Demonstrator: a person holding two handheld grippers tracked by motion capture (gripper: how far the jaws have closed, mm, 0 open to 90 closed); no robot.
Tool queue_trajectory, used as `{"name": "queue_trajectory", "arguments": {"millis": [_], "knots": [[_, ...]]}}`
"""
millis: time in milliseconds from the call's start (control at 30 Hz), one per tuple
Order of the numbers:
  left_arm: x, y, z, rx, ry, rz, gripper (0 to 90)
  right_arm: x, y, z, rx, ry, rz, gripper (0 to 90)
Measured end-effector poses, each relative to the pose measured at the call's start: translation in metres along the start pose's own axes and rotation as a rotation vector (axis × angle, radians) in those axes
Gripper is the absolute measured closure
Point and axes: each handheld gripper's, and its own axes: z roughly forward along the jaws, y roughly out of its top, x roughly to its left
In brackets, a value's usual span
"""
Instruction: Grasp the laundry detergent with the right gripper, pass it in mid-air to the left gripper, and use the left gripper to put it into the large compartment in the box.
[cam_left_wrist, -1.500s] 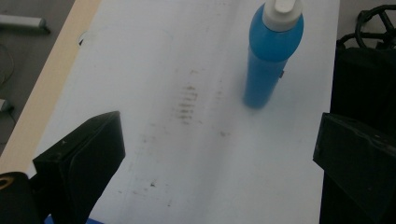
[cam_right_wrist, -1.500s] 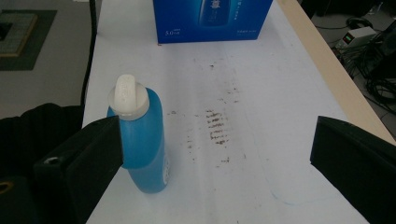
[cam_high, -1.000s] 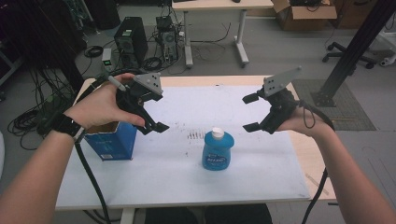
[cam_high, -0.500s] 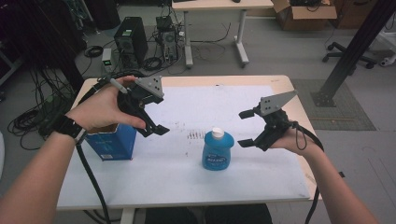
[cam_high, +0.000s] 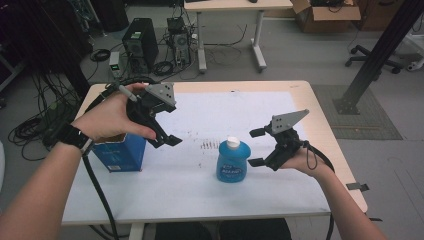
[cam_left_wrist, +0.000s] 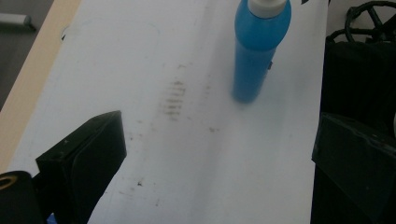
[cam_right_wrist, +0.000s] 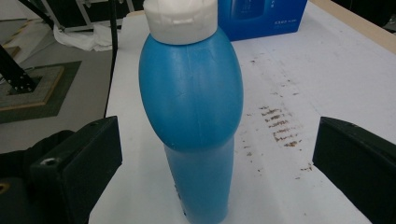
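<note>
Right gripper (cam_high: 256, 147) is holding its jaws wide apart, one above the other in the high view, tips pointing at the blue bottle (cam_high: 232, 161) from the right and sitting just beside it, not touching. In the right gripper view the bottle (cam_right_wrist: 194, 116) is standing upright between the two black jaws with open gaps on both sides, white cap (cam_right_wrist: 180, 18) on top. Left gripper (cam_high: 167, 131) is also keeping its jaws spread, gripping nothing, hanging above the surface left of center, tips aimed down and toward the bottle; in the left gripper view the bottle (cam_left_wrist: 258, 49) is showing farther off with bare white sheet between the jaws. Bottle is standing near the middle of the table (cam_high: 200, 87), slightly toward the front edge, on the white sheet (cam_high: 235, 110) covering most of the top. Brown smudge marks (cam_high: 206, 145) are lying just left of the bottle. Blue box (cam_high: 122, 152) is sitting near the left edge, under the left hand (cam_high: 107, 120), well apart from the bottle. Open room is showing behind the bottle up to the far edge, and in front of it to the front edge. Right hand (cam_high: 300, 160) is hovering over the right part of the table, inside the right edge. Wood rim is showing along the far and right edges.
</note>
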Motion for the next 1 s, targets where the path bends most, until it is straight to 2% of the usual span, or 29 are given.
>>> {"name": "queue_trajectory", "arguments": {"millis": [633, 1000], "knots": [[0.0, -0.005, 0.002, -0.01, -0.011, -0.002, 3.5, 0.004, -0.01, 0.034, -0.024, 0.044, 0.03, 1.8], [-0.001, -0.007, 0.003, -0.009, -0.013, 0.003, 3.4, 0.006, -0.009, 0.05, -0.038, 0.049, 0.029, 5.0]]}}
